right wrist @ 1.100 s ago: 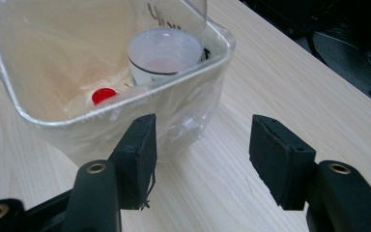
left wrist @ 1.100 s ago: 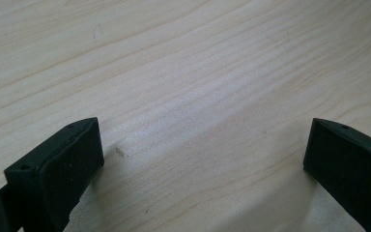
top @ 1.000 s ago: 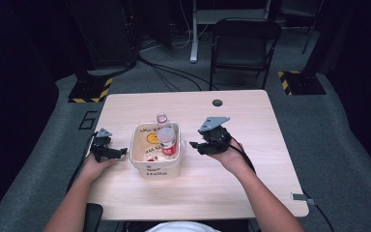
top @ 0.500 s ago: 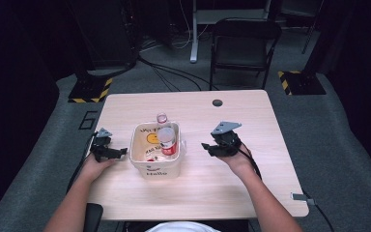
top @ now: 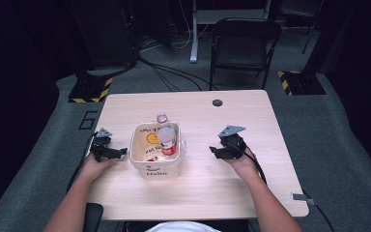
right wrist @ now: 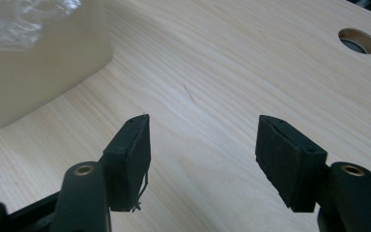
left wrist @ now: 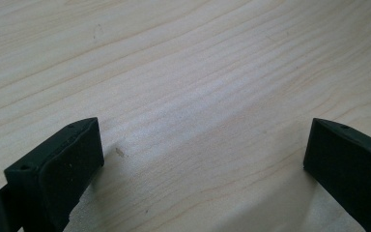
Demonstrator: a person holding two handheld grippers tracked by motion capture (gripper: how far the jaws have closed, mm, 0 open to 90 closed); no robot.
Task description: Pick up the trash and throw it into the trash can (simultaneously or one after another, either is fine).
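Trouble is sitting mostly with the cream tub [top: 155, 166] at the middle of the tabletop [top: 232, 188]. Left of the tub, the left hand-held gripper [top: 121, 152] is resting wide and empty, close enough to nudge it. Inside the tub, a bottle [top: 167, 140] is standing tall and could be tipping. Right of the tub, the right hand-held gripper [top: 213, 151] is lying wide, empty, well apart.
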